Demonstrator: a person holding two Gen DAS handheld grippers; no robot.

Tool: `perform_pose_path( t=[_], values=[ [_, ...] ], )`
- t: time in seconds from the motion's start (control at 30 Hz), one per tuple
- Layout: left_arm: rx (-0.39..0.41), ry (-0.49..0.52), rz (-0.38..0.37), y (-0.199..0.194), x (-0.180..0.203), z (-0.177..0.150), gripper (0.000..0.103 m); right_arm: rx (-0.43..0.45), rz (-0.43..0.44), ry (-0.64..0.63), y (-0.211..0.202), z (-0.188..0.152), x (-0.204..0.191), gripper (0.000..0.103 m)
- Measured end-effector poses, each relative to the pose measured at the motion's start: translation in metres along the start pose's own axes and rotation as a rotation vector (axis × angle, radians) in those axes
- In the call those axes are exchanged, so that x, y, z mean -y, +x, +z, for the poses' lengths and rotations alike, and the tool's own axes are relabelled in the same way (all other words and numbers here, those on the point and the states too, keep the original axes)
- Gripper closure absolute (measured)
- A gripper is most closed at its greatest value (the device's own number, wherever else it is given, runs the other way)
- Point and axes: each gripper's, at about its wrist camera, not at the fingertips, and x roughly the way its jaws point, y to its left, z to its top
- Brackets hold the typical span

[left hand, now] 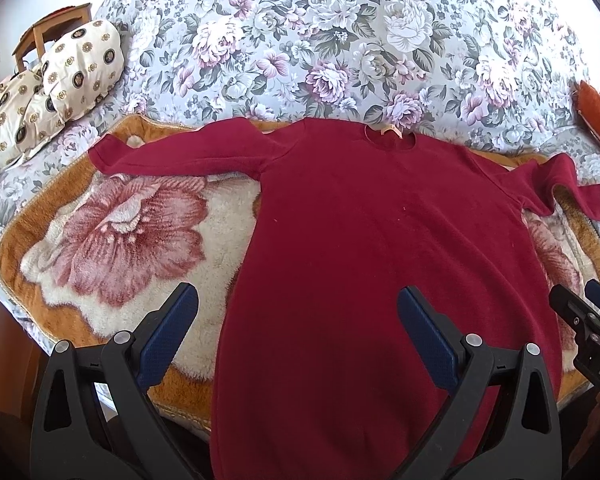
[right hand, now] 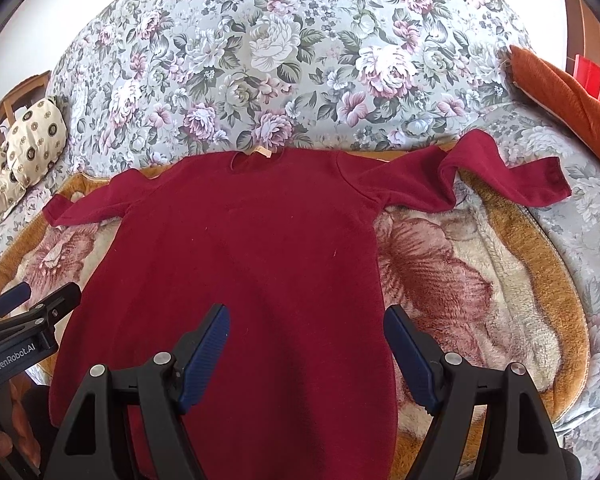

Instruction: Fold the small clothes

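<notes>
Red long-sleeved top (left hand: pixel 372 248) lies flat and face-up on a plush flower-patterned blanket (left hand: pixel 120 240) spread over a bed with a grey floral cover (left hand: pixel 300 40), its neck at the far side and its hem toward the near edge, where it runs out of view. One sleeve stretches straight out to the left; the other, on the right, is kinked and bends back on itself. A small pale tag (right hand: pixel 260 151) shows at the neck. Two cream patterned pillows (left hand: pixel 60 80) sit at the far left, and one orange cushion (right hand: pixel 560 92) at the far right. The left claw (left hand: pixel 298 312) and right claw (right hand: pixel 306 332) both hang spread wide over the lower part of the top, gripping nothing. Whether their tips touch the cloth cannot be made out.
</notes>
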Motion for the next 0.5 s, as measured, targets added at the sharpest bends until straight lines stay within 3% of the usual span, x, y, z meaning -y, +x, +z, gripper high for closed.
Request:
perform_pose_path(
  t=[0.5],
  values=[
    [-0.007,0.0,-0.005,0.0062,0.0017,0.0016,0.002,-0.015,-0.008,0.001,0.0086,0.0017,-0.001,0.025]
  ],
)
